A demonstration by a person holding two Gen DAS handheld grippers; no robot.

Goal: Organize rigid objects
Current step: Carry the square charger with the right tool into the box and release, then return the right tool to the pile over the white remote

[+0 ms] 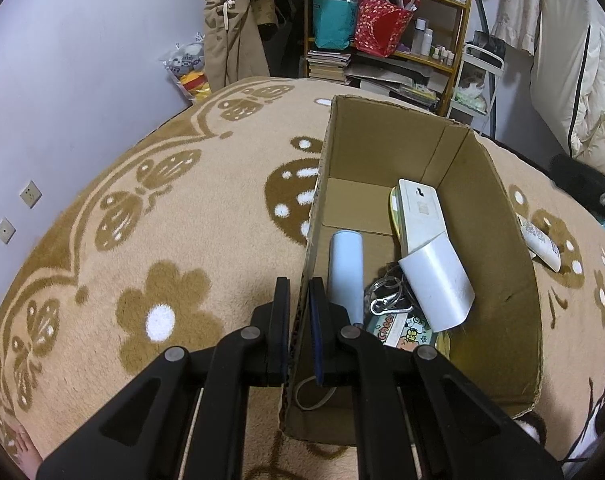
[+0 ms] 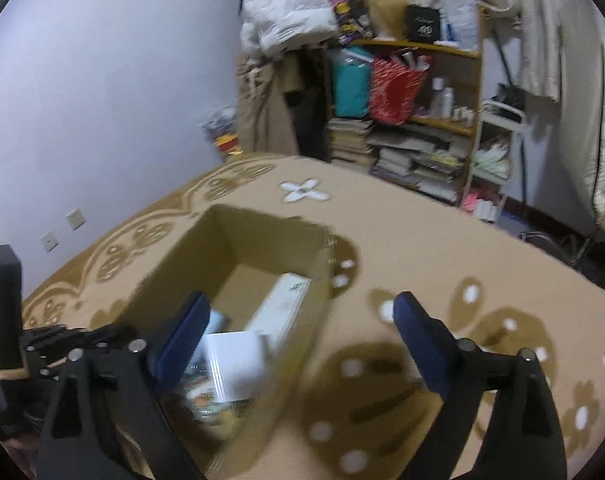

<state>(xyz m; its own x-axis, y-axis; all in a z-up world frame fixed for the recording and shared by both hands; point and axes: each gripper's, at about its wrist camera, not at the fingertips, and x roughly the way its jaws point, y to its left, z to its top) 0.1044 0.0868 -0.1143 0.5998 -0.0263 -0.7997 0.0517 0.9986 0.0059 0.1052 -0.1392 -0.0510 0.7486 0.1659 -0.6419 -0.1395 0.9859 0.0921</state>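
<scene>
An open cardboard box (image 1: 498, 240) stands on a patterned blanket. My left gripper (image 1: 300, 286) is shut on the box's left wall, one finger outside and one inside. Inside lie a pale blue cylinder (image 1: 346, 272), a white remote (image 1: 420, 212), a white curved piece (image 1: 438, 284), keys with a carabiner (image 1: 386, 300) and a cartoon card (image 1: 402, 330). A white tube (image 1: 540, 242) lies on the blanket right of the box. In the blurred right wrist view my right gripper (image 2: 302, 308) is open and empty above the box's (image 2: 206, 240) right wall.
The tan blanket (image 1: 162, 208) with brown flowers covers the whole surface. A wooden shelf (image 1: 386, 36) with bags, books and bottles stands behind it. The left gripper's body (image 2: 6, 320) shows at the right wrist view's left edge. A white wall is on the left.
</scene>
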